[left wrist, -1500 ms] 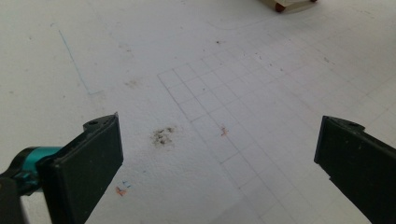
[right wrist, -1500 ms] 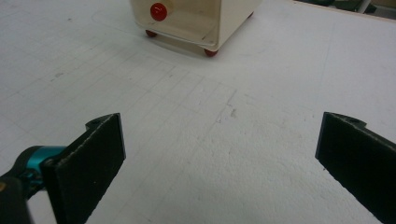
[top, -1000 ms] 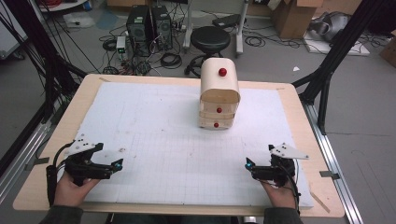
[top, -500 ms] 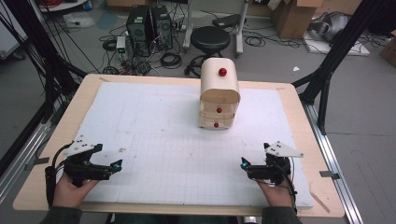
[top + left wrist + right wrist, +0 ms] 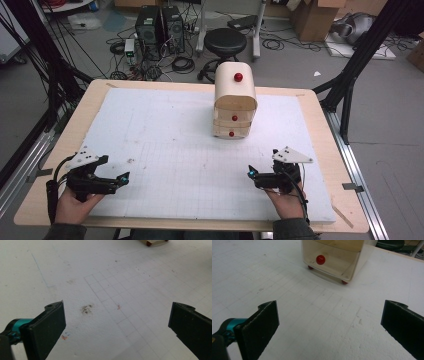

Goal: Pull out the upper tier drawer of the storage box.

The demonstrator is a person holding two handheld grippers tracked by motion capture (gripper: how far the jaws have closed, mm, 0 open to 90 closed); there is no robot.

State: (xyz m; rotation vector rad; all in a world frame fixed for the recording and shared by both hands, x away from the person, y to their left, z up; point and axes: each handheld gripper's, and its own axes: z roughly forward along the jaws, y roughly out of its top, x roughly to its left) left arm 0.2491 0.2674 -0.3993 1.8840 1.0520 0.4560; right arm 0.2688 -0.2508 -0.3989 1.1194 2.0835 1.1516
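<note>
While both hands rest near the front edge of the white surface (image 5: 165,130), the left gripper (image 5: 120,179) and right gripper (image 5: 251,173) have their fingers spread wide, pinching nothing. A small wooden drawer chest (image 5: 234,107) with red knobs (image 5: 320,259) stands at the far middle, well apart from both

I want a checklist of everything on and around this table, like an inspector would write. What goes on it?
Surface: white gridded mat on a wooden table, with a dark smudge and small marks.
Job's things: small wooden drawer chest with red knobs, drawers look closed, standing at the far side of the mat.
Clutter: nothing seen on the mat.
Grippers: left gripper and right gripper both open, holding nothing, low at the near edge, one in each hand.
Cables: one trails from each gripper; a tangle lies on the floor.
Surroundings: black stool, computer towers, cardboard boxes, black frame legs.
</note>
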